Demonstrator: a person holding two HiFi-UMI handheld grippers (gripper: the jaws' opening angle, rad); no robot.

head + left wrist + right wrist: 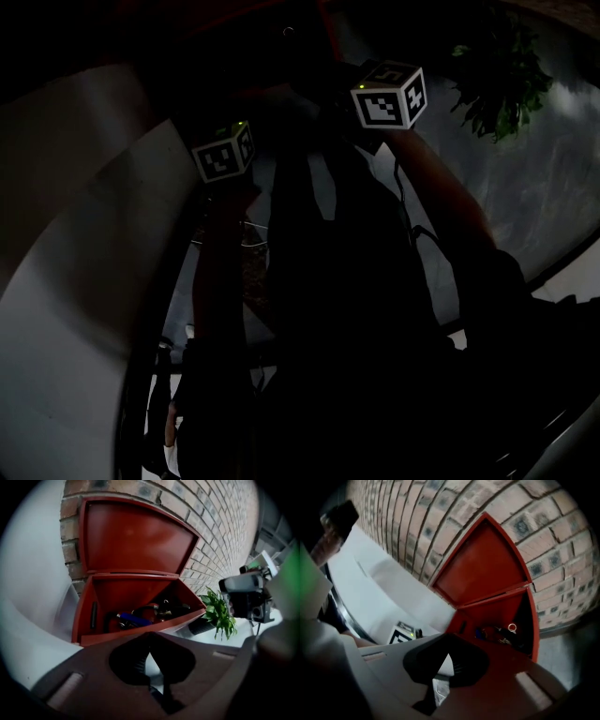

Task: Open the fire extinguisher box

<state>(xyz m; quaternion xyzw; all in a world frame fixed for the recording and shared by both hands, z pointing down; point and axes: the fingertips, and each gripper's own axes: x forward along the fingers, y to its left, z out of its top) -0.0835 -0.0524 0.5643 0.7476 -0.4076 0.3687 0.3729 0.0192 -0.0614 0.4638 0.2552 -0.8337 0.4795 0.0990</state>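
Right gripper view: square-marked cube (403, 633) near open box (497, 602)

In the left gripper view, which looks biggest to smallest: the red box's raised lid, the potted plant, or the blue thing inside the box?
Largest to smallest, as they look in that view:
1. the raised lid, by far the largest
2. the potted plant
3. the blue thing, which is partly hidden, so its full size is unclear
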